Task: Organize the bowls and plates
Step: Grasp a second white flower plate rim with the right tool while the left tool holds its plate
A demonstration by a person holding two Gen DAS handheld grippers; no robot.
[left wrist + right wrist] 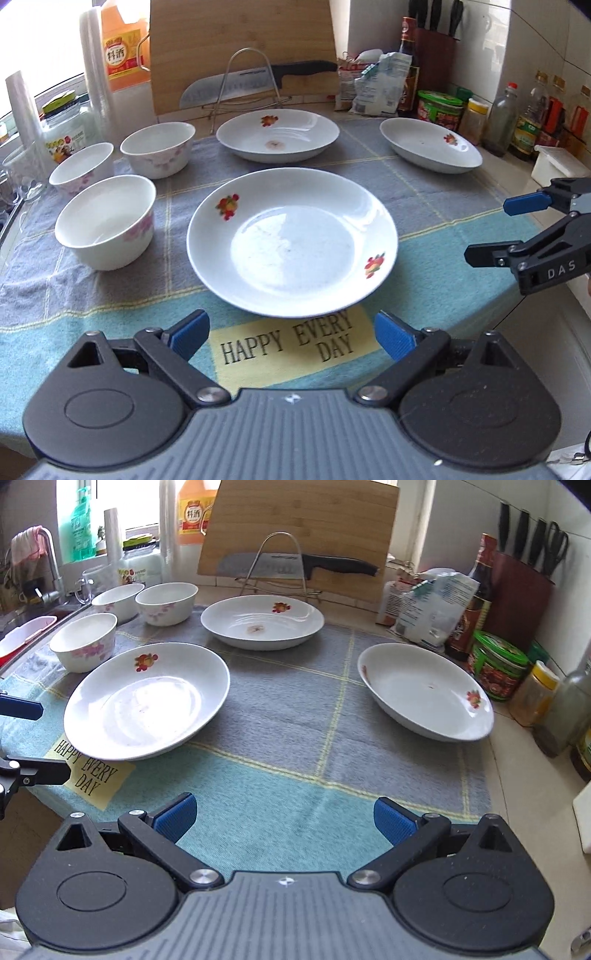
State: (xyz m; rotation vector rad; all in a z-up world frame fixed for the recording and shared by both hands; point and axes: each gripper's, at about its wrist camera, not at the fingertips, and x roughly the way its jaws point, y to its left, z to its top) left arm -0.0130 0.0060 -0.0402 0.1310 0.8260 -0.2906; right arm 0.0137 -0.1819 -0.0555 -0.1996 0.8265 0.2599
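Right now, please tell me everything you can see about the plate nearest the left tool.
The nearest plate is round, white and glossy, apparently ceramic, with a shallow well and a wide sloping rim. Two red and yellow fruit prints sit on the rim, on opposite sides. It is empty, with faint reddish smears inside. It lies upright on the towel, partly covering the yellow label. Nothing else touches it; the left tool is open just before it.

Three bowls (107, 221) left of three plates (291, 240) — all on towel (424, 192)

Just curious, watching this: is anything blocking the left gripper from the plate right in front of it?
Nothing visible. The left gripper hangs open over bare cloth, and the nearest plate lies just beyond its fingertips.
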